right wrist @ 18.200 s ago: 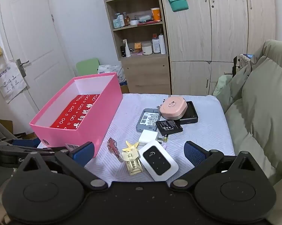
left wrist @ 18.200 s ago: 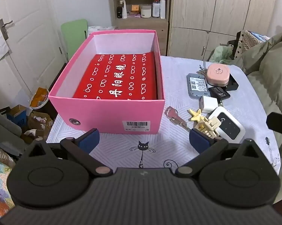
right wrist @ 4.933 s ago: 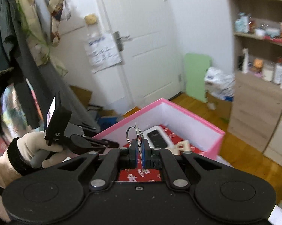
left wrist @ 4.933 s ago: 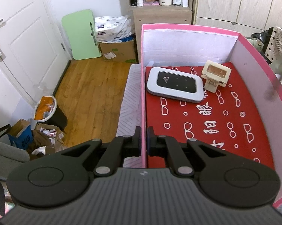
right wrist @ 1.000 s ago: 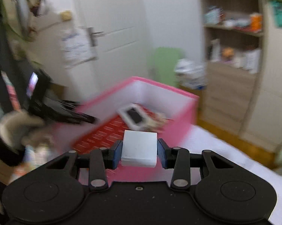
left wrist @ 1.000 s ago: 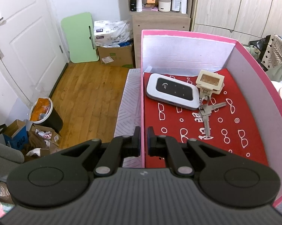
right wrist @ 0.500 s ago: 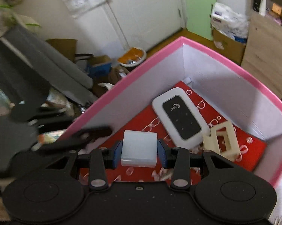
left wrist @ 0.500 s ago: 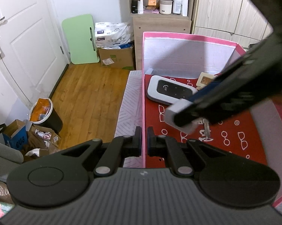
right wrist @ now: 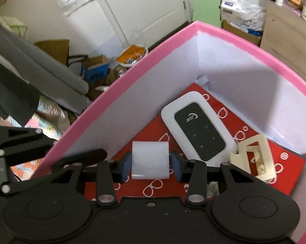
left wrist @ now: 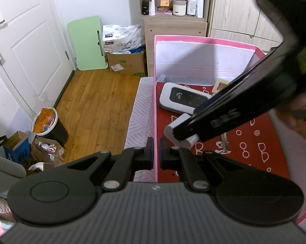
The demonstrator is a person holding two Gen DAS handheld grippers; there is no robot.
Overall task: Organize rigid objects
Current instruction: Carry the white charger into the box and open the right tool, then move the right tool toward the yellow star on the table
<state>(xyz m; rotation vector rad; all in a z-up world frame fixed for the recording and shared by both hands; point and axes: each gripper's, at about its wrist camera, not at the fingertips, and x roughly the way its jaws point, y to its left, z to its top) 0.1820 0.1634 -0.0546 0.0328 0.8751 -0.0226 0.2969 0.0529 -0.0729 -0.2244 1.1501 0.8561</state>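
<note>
- The white charger block (right wrist: pixel 150 160), a smooth matte cube with rounded edges, sits low inside the pink box (right wrist: pixel 120 83), on or just above the red liner (right wrist: pixel 291 174), near the left wall.
- The right gripper (right wrist: pixel 150 165) straddles the block; its jaws have just been opening, and a slim gap shows at each blue pad, so the block lies between them unpressed.
- The left gripper (left wrist: pixel 156 154) is clamped on the thin pink cardboard of the box's left wall, one black finger outside and one inside.
- The pocket router (right wrist: pixel 197 126), a flat glossy rounded rectangle with a white rim and black face, lies just right of the block, towards the far corner.
- A cream plastic frame (right wrist: pixel 254 158), boxy and hollow, stands further right, touching or nearly touching the router.
- The metal keys (left wrist: pixel 224 142) rest on the liner, mostly hidden by the right gripper.
- The liner is printed with white spectacle outlines; the inner walls are plain white card.
</note>
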